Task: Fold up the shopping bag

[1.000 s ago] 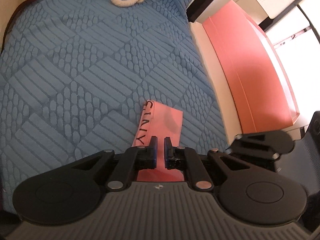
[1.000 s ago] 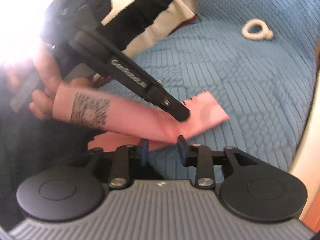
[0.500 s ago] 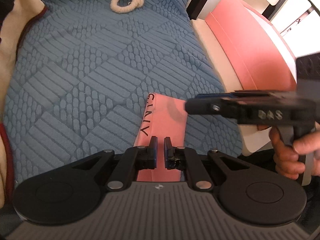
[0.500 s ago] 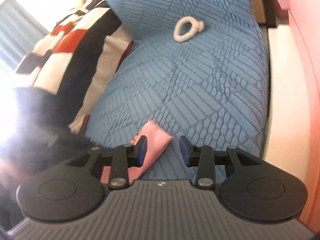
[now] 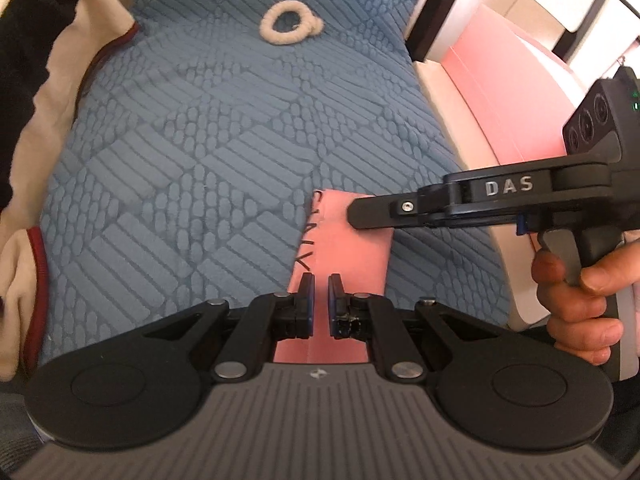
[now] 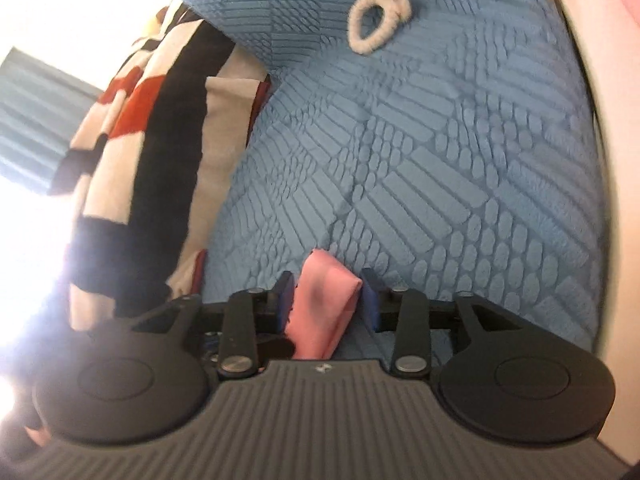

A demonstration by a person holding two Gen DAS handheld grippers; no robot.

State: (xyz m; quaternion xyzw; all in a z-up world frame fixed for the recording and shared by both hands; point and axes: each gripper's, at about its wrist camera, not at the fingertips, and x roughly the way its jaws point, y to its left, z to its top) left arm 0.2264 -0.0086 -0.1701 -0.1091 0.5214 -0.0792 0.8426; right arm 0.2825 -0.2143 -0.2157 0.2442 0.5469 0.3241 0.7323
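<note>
1. The pink shopping bag (image 5: 344, 252), folded into a narrow strip, lies on the blue quilted bedspread (image 5: 200, 140); I place everything else relative to that bag.
2. My left gripper (image 5: 319, 300) sits over the bag's near end. Its 2 fingers stand close together with only a narrow slit between them, and I cannot tell whether any of the pink material is pinched there.
3. My right gripper (image 6: 326, 300) is spread wide, with the bag's far end (image 6: 326, 304) bunched up between its 2 blue pads. The pads stand at the fabric's sides, not pressed together.
4. Seen from the left wrist camera, the right gripper's finger (image 5: 384, 212) reaches in from the bag's right side and covers its far corner, with my right hand (image 5: 580, 304) around the handle.
5. Dark printed letters run along the bag's left edge.
6. A white looped hair tie (image 5: 290, 26) lies on the bedspread well beyond the bag.
7. A black, white and red blanket (image 6: 152, 152) is heaped to the bag's left.
8. A pink panel (image 5: 516, 92) stands off the bedspread's edge, to the bag's right.
</note>
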